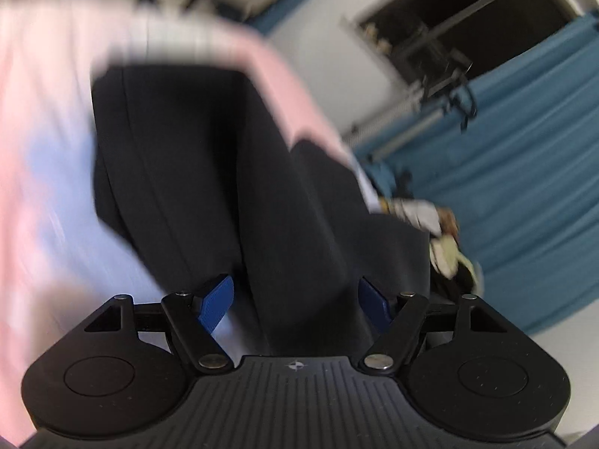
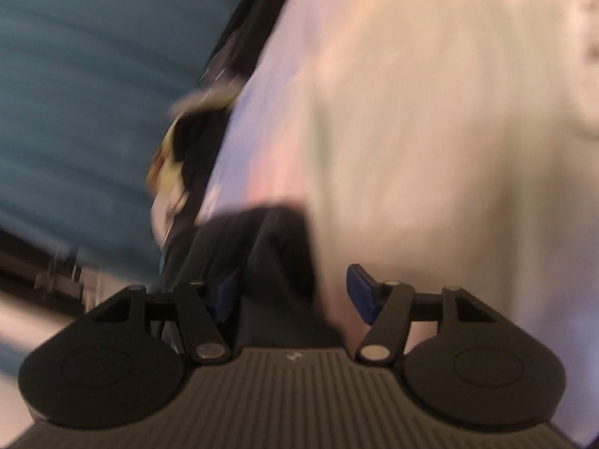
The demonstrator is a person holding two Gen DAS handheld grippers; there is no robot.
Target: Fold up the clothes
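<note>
Dark garment (image 1: 194,172) lies lengthwise on pastel worktop (image 1: 45,187), fold unfinished.
Left tongs (image 1: 295,305) and right tongs (image 2: 294,293) both spread around dark cloth, pinching nothing.

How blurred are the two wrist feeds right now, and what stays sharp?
Left wrist: dark garment fairly sharp, pale sheet smeared, left gripper crisp. Right wrist: heavy motion blur over sheet and curtain; only the right gripper stays sharp.

Pale pink sheet, dark garment on top

A pale pink-and-lilac sheeted surface (image 1: 48,157) carries everything here, blurred by motion; a black garment (image 1: 209,172) lies spread directly on it, and at its far edge sits a small jumble of mixed clothes (image 1: 438,228).
</note>
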